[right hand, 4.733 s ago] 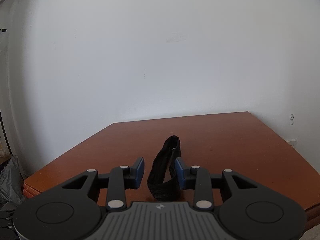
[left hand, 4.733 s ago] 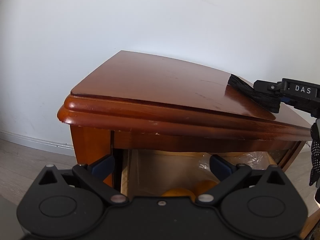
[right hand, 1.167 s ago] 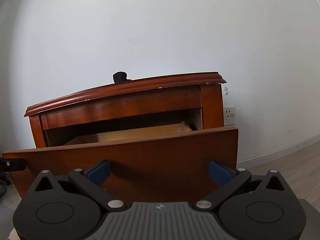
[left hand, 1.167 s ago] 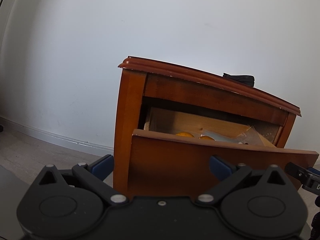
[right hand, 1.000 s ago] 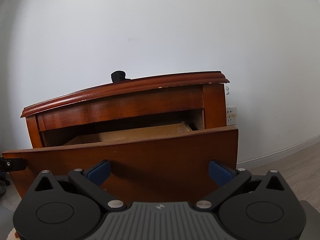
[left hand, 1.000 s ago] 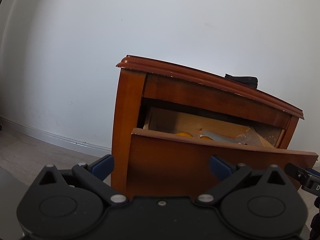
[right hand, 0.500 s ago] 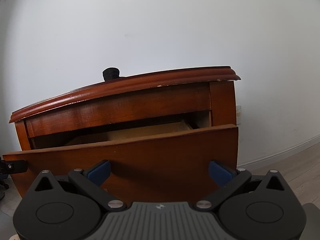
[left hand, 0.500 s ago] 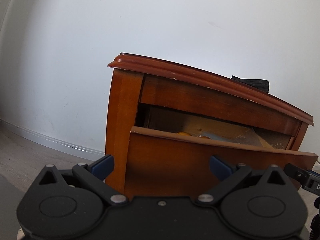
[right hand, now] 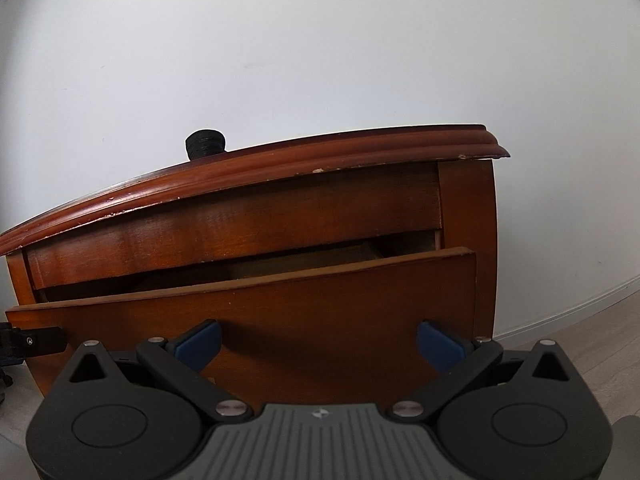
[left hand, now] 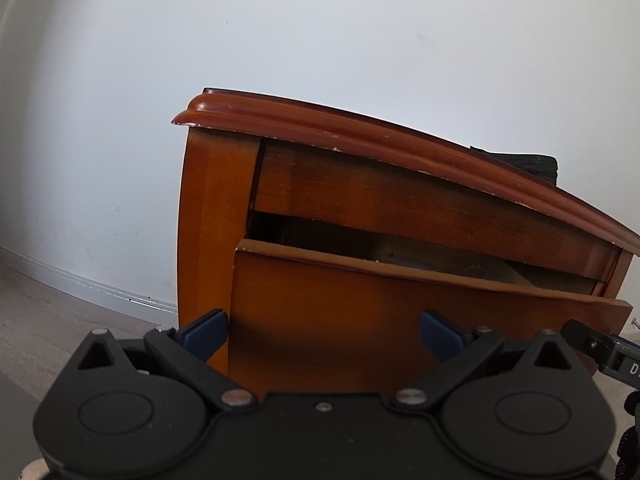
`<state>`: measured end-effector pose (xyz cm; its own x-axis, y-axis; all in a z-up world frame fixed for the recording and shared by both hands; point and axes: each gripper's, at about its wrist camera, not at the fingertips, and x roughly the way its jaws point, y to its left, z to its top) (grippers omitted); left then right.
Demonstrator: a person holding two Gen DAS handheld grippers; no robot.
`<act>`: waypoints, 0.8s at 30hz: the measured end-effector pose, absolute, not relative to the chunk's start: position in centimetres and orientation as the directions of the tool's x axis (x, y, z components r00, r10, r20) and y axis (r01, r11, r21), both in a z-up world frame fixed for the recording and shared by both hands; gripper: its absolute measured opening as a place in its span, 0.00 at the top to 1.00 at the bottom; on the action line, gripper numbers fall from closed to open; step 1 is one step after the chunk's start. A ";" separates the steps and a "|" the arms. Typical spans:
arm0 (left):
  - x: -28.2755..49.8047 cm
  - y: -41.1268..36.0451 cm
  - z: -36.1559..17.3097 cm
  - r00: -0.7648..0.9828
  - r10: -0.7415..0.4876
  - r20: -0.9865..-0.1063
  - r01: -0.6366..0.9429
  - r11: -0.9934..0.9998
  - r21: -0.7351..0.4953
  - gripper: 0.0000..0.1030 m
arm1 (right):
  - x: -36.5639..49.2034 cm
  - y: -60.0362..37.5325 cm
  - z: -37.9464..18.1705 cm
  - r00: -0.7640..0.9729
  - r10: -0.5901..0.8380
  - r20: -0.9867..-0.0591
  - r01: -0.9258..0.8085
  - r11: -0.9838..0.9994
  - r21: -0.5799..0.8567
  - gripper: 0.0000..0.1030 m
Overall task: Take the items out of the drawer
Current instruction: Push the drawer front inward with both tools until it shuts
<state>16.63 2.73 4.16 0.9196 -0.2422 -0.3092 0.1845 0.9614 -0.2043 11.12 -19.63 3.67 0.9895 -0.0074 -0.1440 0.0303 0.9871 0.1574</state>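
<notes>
Both tools low, facing drawer (left hand: pixel 400 312) front, which sits partly pulled out of wooden nightstand (right hand: pixel 280 204). Left tool (left hand: pixel 322 330) jaws wide, empty; right tool (right hand: pixel 318 340) same. Black strap (right hand: pixel 205 143) rests on nightstand top. Drawer contents not visible.

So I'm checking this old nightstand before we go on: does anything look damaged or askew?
Yes. The finish is chipped along the nightstand top's edge, showing pale specks, with another nick at its right corner. The drawer front stands partly open. A black strap sits on top.
</notes>
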 end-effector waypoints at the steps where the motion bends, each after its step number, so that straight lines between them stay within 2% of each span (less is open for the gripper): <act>1: 16.9 2.7 4.1 0.920 -0.241 -0.309 0.183 0.961 -0.205 0.00 | 11.4 -19.7 3.7 0.990 -0.007 -0.144 0.030 0.987 0.159 0.00; 24: 18.9 1.2 3.3 0.928 -0.219 -0.301 0.163 0.966 -0.199 0.00 | 15.4 -20.2 3.5 0.990 -0.005 -0.141 0.032 0.981 0.192 0.00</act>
<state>18.94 1.18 3.34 0.9283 -0.2189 -0.3006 0.1635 0.9663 -0.1988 15.41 -20.20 3.48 0.9900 -0.0045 -0.1413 0.0318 0.9810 0.1915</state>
